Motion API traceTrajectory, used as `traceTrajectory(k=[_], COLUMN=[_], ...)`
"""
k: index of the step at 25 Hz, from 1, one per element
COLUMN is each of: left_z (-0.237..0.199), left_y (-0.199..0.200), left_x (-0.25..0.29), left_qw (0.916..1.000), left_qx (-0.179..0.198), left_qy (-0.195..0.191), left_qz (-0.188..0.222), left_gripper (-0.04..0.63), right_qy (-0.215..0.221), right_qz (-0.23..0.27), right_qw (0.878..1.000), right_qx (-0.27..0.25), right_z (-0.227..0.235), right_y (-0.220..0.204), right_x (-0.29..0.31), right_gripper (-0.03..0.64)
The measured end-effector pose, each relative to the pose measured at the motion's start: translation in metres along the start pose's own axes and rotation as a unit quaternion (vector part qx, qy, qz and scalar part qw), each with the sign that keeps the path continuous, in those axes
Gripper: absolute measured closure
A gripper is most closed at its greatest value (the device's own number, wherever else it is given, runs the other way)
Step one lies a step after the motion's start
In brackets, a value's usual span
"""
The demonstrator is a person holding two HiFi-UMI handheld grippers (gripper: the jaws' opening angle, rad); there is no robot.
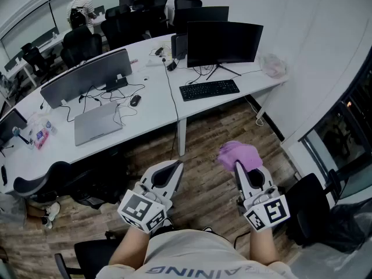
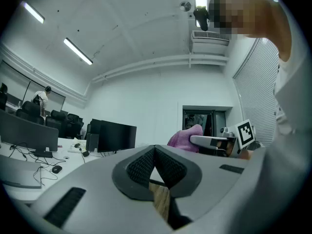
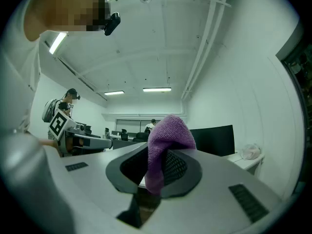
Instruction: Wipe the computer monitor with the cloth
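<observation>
A black computer monitor (image 1: 222, 42) stands on the white desk (image 1: 157, 112) with a black keyboard (image 1: 209, 89) in front of it. My right gripper (image 1: 239, 166) is shut on a purple cloth (image 1: 238, 155), held over the wood floor well short of the desk. The purple cloth (image 3: 163, 150) sticks up between the jaws in the right gripper view, with the monitor (image 3: 212, 139) beyond. My left gripper (image 1: 176, 167) is shut and holds nothing. In the left gripper view its tips (image 2: 155, 148) meet, and the cloth (image 2: 185, 138) shows to the right.
A second monitor (image 1: 86, 76), a closed laptop (image 1: 97, 122), a mouse (image 1: 135, 100) and cables lie on the desk's left part. A white bag (image 1: 274, 66) sits at its right end. Black office chairs (image 1: 64, 185) stand near me and behind the desk. A person (image 1: 82, 7) stands far back.
</observation>
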State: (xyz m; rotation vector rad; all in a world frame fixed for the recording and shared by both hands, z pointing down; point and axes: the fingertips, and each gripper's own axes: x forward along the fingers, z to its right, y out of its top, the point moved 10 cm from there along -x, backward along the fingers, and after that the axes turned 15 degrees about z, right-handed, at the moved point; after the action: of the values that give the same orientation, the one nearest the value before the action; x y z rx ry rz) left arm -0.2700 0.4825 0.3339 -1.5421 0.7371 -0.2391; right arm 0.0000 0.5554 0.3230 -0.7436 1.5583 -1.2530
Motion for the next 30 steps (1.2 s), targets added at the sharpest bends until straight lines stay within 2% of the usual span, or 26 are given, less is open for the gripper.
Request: traceTrajectory(k=[15,25,30], left_z=[-0.007,-0.002,0.014], left_y=[0.004,0.004,0.001], left_x=[-0.001,0.0,0.004], left_qw=[0.9999,0.9998,0.9997], left_qx=[-0.004,-0.002,0.002], left_qy=[0.011,0.017,0.025], left_qz=[0.005,0.005,-0.005], left_gripper=[0.592,0.592,0.592], right_qy=[0.009,0.007,0.016], right_qz=[-0.011,0.017,0.02], right_qw=[1.0,1.0,0.999], right_qx=[-0.004,0.025,0.042], right_z=[-0.005,0.002,0.013], right_y=[-0.003,0.001,0.001], right_x=[0.011,0.006,-0.003], right_gripper=[0.554,0.552,0.552])
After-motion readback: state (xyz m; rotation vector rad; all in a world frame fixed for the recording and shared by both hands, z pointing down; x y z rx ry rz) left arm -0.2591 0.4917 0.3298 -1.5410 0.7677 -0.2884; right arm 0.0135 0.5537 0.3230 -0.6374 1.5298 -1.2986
